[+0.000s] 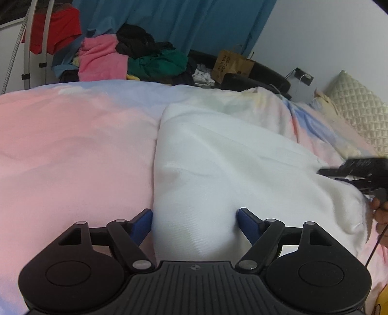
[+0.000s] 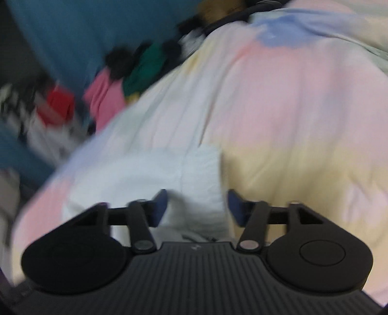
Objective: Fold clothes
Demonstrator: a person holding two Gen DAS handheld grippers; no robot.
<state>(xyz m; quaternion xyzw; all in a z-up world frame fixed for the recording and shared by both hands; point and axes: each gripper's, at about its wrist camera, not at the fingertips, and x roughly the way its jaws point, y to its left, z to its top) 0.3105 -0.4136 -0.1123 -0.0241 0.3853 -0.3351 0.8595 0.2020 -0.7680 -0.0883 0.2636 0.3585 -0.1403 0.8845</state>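
Note:
A white garment [image 1: 218,164] lies folded into a long strip on the pastel pink and blue bedcover [image 1: 72,150]. My left gripper [image 1: 195,219] is open over the strip's near end, one blue finger on each side of the cloth and neither pad pressing on it. At the right edge of the left wrist view my right gripper [image 1: 327,173] hovers over the garment's right side, with a hand [image 1: 380,213] behind it. The right wrist view is blurred. In it the right gripper [image 2: 197,206] stands open with white garment [image 2: 194,174] between its fingers.
A pile of pink, black and green clothes [image 1: 135,55] sits beyond the bed's far edge, in front of a blue curtain [image 1: 169,19]. A brown paper bag [image 1: 230,64] stands to its right. A cream quilted pillow [image 1: 359,114] lies at the far right. A red garment [image 1: 55,29] hangs at the upper left.

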